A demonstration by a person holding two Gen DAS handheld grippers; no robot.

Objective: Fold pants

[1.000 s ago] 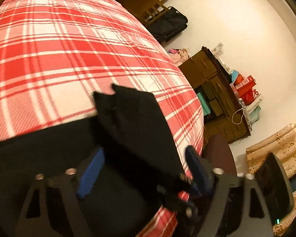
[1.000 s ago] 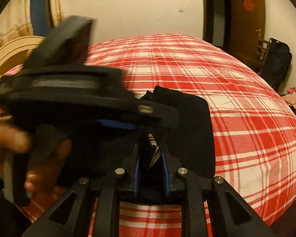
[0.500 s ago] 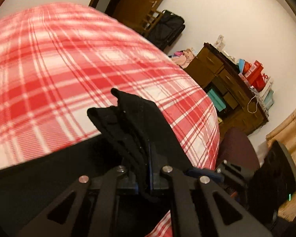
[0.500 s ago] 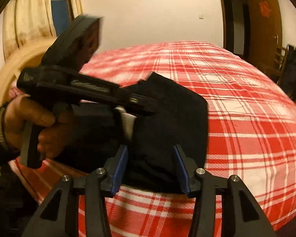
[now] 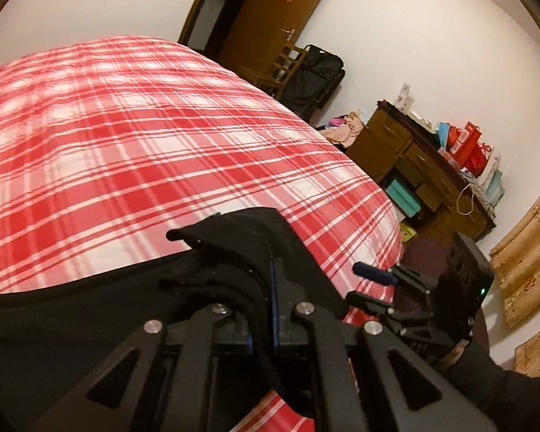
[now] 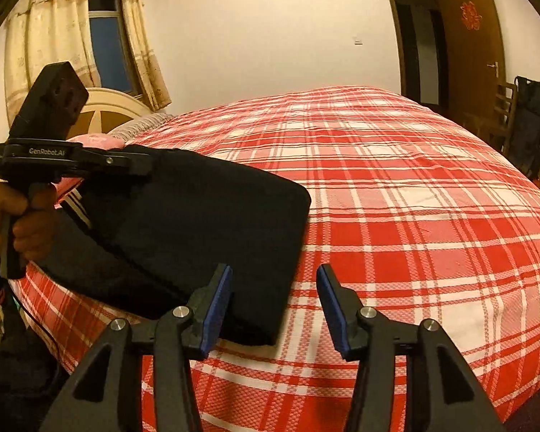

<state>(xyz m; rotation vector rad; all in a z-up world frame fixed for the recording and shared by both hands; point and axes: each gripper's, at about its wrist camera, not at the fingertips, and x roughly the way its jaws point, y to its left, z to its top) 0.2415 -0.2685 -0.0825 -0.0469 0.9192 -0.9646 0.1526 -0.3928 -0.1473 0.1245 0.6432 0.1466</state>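
Red-plaid bed [image 6: 396, 216] carrying black pants [image 6: 205, 230], folded, near its front edge. Left gripper [image 5: 261, 309], jaws clamped on a bunched pants edge, lifts it. Right gripper [image 6: 273, 306], jaws spread wide and empty, hovers just beside the pants' near corner.

Your black pants [image 6: 205, 223], with white stripes showing at their left edge, lie on a bedspread [image 6: 414, 216] checked in red, pink and white. Your grippers are black with blue pads [image 6: 217, 298]. Far left hang beige patterned curtains [image 6: 140, 36] beside a cream headboard [image 6: 104, 111]. Far right stands a brown door [image 6: 475, 43] bearing a red ornament.
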